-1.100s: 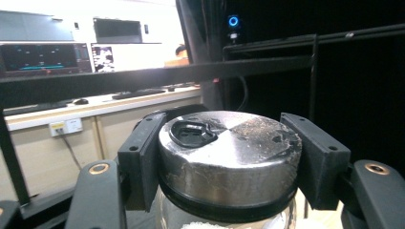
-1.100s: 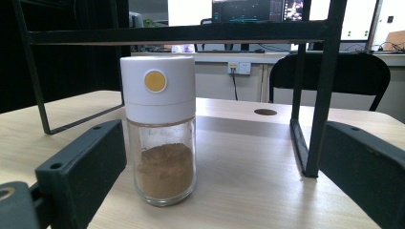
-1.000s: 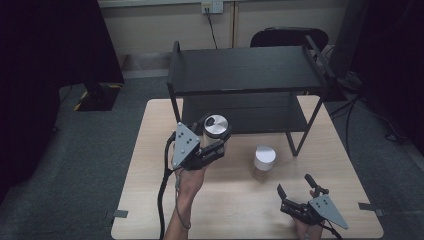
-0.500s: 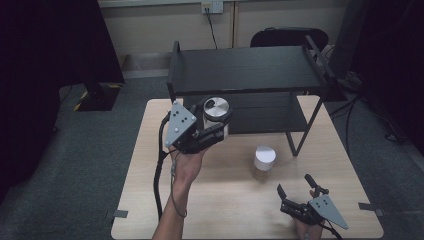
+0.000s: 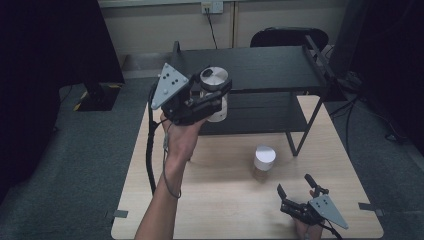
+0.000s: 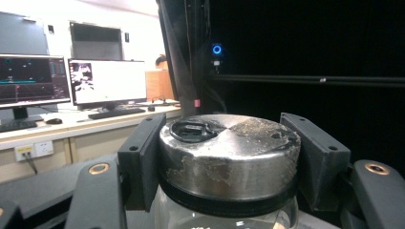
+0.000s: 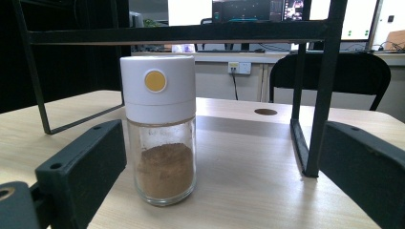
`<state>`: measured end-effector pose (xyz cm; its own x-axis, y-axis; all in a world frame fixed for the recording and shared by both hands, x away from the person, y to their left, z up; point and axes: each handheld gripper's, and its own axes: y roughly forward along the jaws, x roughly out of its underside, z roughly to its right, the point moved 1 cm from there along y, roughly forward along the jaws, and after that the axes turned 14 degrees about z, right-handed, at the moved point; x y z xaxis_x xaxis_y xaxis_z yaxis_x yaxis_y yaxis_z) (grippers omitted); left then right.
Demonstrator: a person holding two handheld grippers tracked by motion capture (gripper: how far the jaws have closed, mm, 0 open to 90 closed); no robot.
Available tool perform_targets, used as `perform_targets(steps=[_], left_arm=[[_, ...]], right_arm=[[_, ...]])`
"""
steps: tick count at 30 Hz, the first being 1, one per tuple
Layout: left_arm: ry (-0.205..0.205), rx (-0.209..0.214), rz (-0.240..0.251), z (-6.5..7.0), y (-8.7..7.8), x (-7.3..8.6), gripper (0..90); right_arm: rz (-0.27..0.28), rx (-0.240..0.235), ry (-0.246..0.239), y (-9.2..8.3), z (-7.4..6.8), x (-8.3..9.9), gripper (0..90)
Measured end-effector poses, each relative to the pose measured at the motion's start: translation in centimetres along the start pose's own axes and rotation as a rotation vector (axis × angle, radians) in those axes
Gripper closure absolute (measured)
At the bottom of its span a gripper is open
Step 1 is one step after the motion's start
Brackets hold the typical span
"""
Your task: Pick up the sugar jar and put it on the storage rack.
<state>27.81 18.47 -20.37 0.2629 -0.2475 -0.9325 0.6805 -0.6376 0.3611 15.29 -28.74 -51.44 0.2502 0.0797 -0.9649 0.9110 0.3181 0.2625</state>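
My left gripper (image 5: 212, 95) is shut on a glass jar with a metal lid (image 5: 214, 79), held up in the air level with the top board of the black shelf (image 5: 265, 67). In the left gripper view the jaws press both sides of the jar's steel lid (image 6: 229, 155). A second jar (image 5: 263, 161) with a white cap and brown powder stands on the wooden table (image 5: 220, 200). My right gripper (image 5: 296, 194) rests open near the table's front right corner; the powder jar (image 7: 159, 129) stands ahead of its jaws, apart from them.
The black two-level shelf stands on the far half of the table, its legs (image 7: 317, 95) to the right of the powder jar. A black chair (image 5: 289, 37) sits behind the table. Dark curtains flank both sides.
My left hand has lifted the metal-lid jar from just above the table up to the height of the shelf's top board. The right gripper and powder jar have not moved.
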Motion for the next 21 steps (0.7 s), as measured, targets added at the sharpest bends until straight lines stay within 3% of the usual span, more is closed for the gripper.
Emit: perform_targets(steps=[5,10,21], left_arm=[[0.034,-0.021,-0.013,0.0,1.9,-0.9,35.4],[0.061,-0.043,-0.01,0.0,3.3,-0.5,35.4],[0.071,-0.122,-0.038,-0.5,6.9,0.2,35.4]], right_arm=[[0.0,0.0,0.001,0.0,0.0,0.0,1.1],[0.001,-0.001,0.002,0.0,0.0,0.0,1.2],[0.0,-0.005,0.002,0.0,0.1,0.0,1.2]])
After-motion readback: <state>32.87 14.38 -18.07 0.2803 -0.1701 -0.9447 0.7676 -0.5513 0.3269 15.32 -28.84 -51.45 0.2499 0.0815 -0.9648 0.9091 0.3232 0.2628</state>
